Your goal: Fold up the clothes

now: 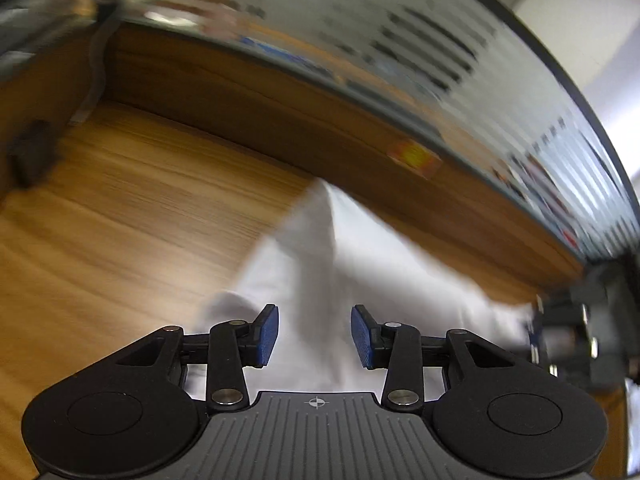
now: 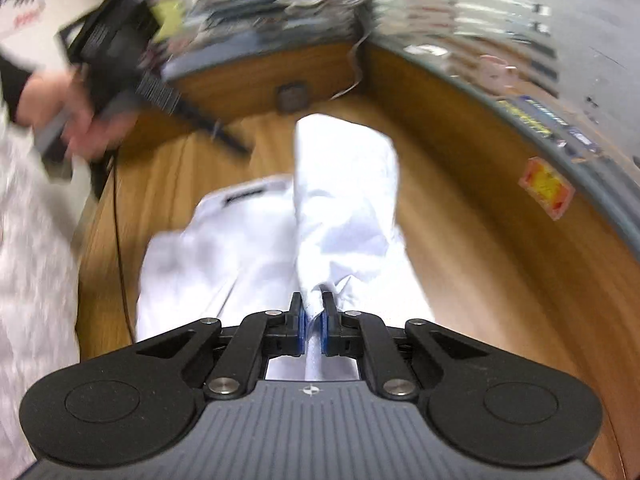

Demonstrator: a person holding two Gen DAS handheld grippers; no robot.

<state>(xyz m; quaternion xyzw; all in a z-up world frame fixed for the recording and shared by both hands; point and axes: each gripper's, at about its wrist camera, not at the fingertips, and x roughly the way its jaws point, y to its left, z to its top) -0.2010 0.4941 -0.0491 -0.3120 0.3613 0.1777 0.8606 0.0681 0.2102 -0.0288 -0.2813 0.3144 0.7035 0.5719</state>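
A white garment lies on the wooden tabletop, one part lifted into a tall fold. My right gripper is shut on that raised cloth, which is pinched between its blue pads. In the left wrist view the same garment spreads below my left gripper, whose blue pads stand apart with nothing pressed between them. The right gripper's body shows blurred at the right edge of that view, at the edge of the cloth. Both views are motion-blurred.
A raised wooden rim borders the table, with a glass partition above it and a yellow-red sticker. A person's hand holds the other gripper at the upper left. A thin cable runs along the table's left side.
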